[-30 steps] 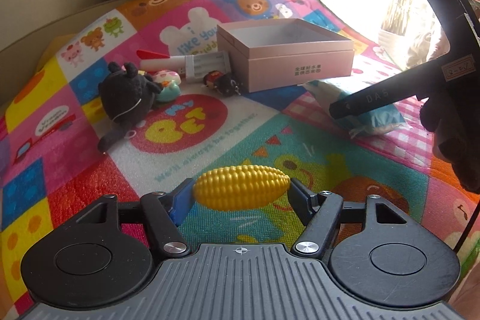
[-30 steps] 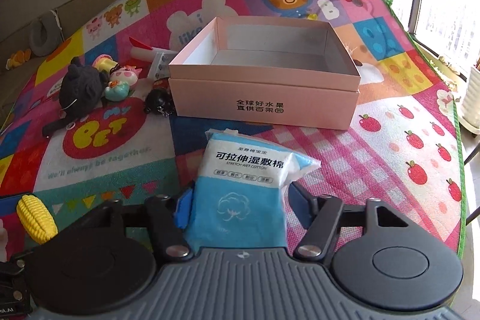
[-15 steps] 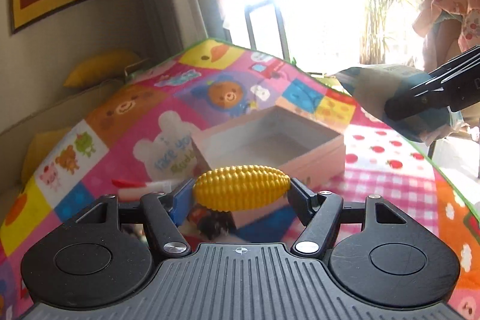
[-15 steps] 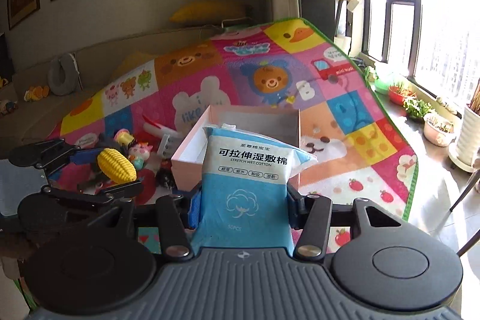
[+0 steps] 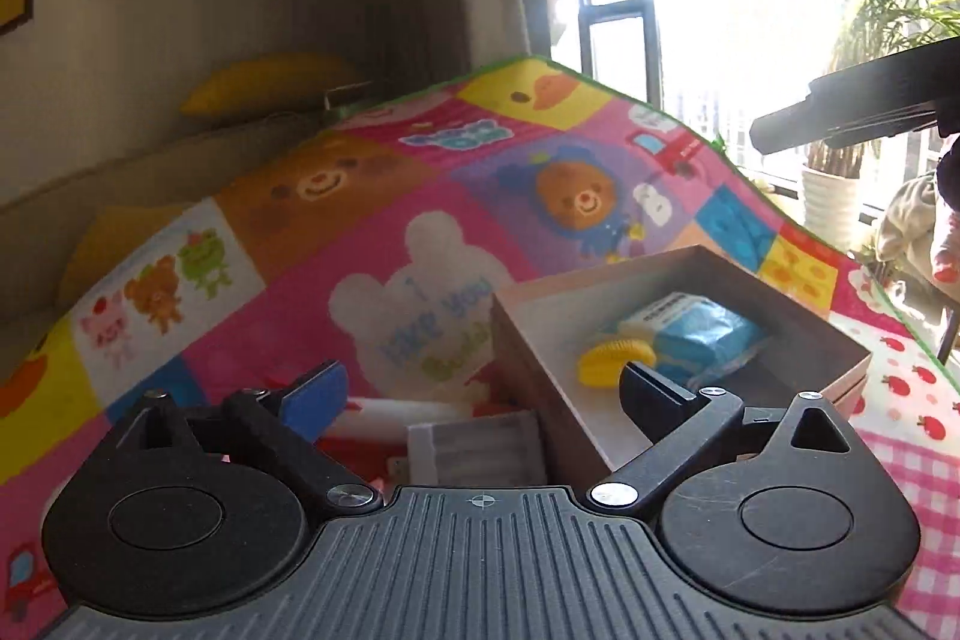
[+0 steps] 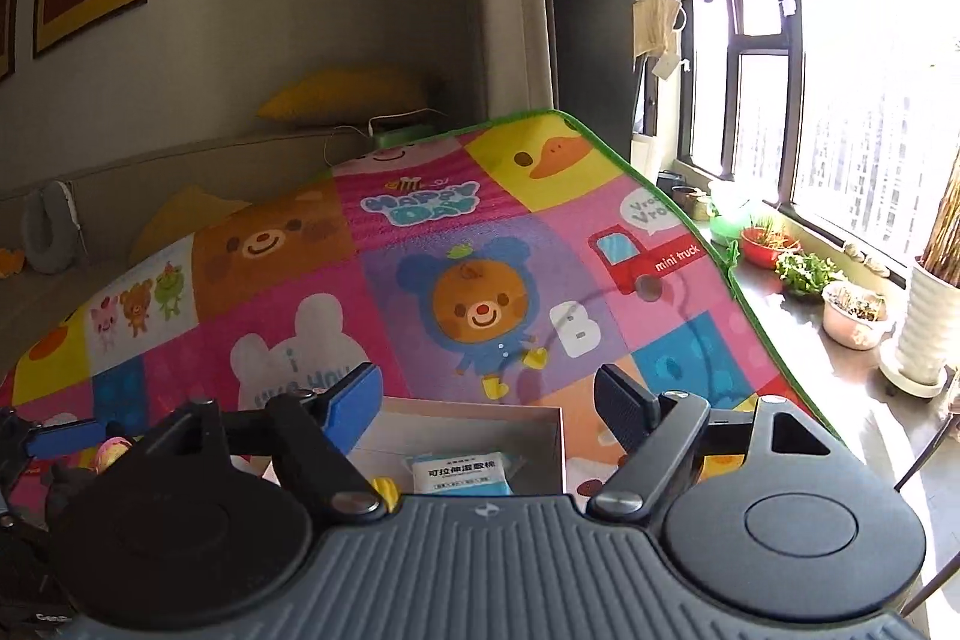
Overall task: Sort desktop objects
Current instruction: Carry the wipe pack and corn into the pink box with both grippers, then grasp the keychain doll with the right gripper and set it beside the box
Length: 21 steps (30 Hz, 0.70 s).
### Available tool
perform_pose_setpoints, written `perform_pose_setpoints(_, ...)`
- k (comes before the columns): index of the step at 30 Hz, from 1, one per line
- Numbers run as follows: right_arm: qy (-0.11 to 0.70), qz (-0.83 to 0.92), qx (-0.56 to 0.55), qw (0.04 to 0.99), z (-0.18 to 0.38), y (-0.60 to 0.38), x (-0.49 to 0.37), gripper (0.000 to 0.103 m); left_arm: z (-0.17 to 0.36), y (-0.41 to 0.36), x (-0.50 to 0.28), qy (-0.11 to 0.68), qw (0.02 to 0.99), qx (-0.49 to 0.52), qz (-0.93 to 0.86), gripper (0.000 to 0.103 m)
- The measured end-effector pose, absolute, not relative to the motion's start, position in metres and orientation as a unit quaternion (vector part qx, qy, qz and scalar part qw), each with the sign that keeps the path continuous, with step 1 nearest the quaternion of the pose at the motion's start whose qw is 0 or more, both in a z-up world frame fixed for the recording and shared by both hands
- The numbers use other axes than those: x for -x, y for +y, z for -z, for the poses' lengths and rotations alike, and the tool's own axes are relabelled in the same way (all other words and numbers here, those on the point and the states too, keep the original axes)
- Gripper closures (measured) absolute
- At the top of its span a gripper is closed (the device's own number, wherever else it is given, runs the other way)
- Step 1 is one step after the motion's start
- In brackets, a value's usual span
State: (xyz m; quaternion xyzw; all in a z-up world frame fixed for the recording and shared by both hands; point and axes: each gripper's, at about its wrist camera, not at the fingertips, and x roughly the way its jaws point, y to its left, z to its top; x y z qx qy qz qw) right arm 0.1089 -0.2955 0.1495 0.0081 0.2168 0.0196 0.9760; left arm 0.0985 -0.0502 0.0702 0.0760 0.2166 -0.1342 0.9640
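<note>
The pink box (image 5: 528, 340) stands open on the play mat. Inside it lie the yellow toy corn (image 5: 615, 359) and the blue wet-cotton pack (image 5: 696, 334), side by side. My left gripper (image 5: 480, 394) is open and empty, above the box's near left corner. In the right wrist view my right gripper (image 6: 489, 400) is open and empty above the box (image 6: 468, 421); the pack (image 6: 461, 473) and a bit of the corn (image 6: 384, 490) show below it. The right gripper's finger (image 5: 840, 115) shows at the upper right of the left wrist view.
The colourful play mat (image 5: 372, 220) covers the surface. A clear ridged case (image 5: 474, 451) and a white-and-red item (image 5: 390, 409) lie just left of the box. A small toy (image 6: 111, 454) lies at the left. Plant pots (image 6: 852, 319) and a window stand at the right.
Both grippers have opened. The corn and the cotton pack have left the jaws and now lie inside the pink box. Both grippers are higher and closer over the box.
</note>
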Motion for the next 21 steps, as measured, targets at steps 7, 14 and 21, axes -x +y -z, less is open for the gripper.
perform_pose_setpoints(7, 0.232, -0.05, 0.079, 0.968, -0.118, -0.24, -0.094, 0.057, -0.033, -0.005, -0.066, 0.267, 0.953, -0.048, 0.134, 0.002)
perform_pose_setpoints(14, 0.237, -0.161, 0.241, 0.927, -0.066, -0.125, -0.044, 0.062, -0.037, 0.021, -0.055, 0.243, 0.964, -0.061, 0.091, 0.0)
perform_pose_setpoints(21, 0.248, -0.142, 0.307, 0.908, -0.019, -0.071, -0.049, 0.073, -0.046, 0.057, -0.051, 0.238, 0.969, -0.005, 0.071, 0.0)
